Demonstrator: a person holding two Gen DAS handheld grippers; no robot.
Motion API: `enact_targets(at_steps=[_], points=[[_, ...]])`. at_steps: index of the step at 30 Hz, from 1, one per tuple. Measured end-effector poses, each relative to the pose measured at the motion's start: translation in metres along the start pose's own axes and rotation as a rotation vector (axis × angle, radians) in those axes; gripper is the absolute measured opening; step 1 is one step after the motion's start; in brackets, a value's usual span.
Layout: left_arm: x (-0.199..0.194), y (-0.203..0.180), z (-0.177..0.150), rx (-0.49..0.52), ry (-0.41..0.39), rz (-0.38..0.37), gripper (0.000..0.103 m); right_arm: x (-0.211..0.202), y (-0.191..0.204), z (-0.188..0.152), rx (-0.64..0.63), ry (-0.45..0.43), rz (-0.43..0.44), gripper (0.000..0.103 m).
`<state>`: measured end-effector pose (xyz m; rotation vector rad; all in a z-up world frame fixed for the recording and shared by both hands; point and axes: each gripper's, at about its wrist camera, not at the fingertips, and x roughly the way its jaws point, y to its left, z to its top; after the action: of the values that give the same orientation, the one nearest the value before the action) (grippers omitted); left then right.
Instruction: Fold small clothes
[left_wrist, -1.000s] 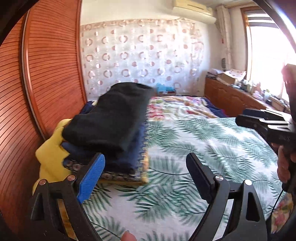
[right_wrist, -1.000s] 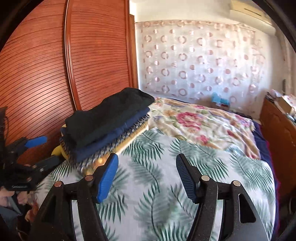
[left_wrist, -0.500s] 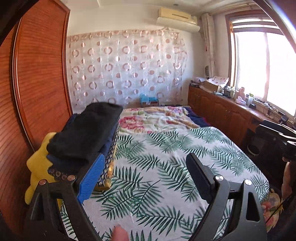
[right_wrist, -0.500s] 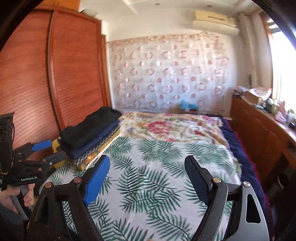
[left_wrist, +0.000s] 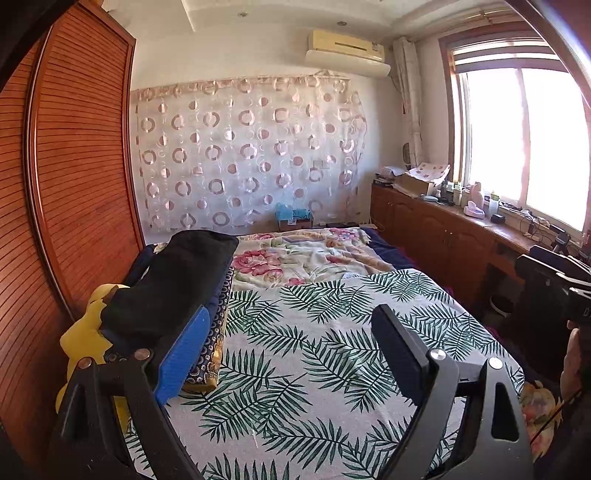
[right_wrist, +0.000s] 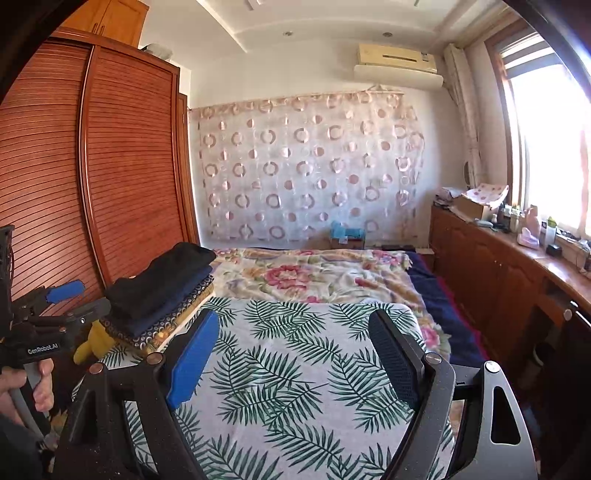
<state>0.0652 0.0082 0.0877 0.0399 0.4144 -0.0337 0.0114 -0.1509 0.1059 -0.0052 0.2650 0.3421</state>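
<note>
Bedroom, bed (left_wrist: 332, 350) under palm-leaf sheet. Folded clothes stack (left_wrist: 173, 280) at left edge by wardrobe (left_wrist: 74, 184), long axis running toward far wall. Left gripper (left_wrist: 284, 354) nearer, stack just beside its left jaw; jaws apart, empty. Right gripper (right_wrist: 295, 354) jaws just opened, nothing between; stack up-left.

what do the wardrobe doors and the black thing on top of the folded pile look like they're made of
Wardrobe doors: reddish-brown wood or wood veneer, semi-gloss, with fine horizontal slat lines and a light sheen.
Black garment: soft, matte knit or fleece-like fabric, thick rounded folds, no shine; exact fibre unclear.
</note>
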Motion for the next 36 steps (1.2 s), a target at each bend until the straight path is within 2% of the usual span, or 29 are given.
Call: enact_targets(at_steps=[10, 36], points=[[-0.004, -0.001, 0.0, -0.002, -0.006, 0.003, 0.09, 0.018, -0.008, 0.001, -0.006, 0.006, 0.002, 0.084], [-0.011, -0.004, 0.002, -0.004, -0.015, -0.001, 0.09, 0.023, -0.04, 0.0, -0.024, 0.016, 0.022, 0.084]])
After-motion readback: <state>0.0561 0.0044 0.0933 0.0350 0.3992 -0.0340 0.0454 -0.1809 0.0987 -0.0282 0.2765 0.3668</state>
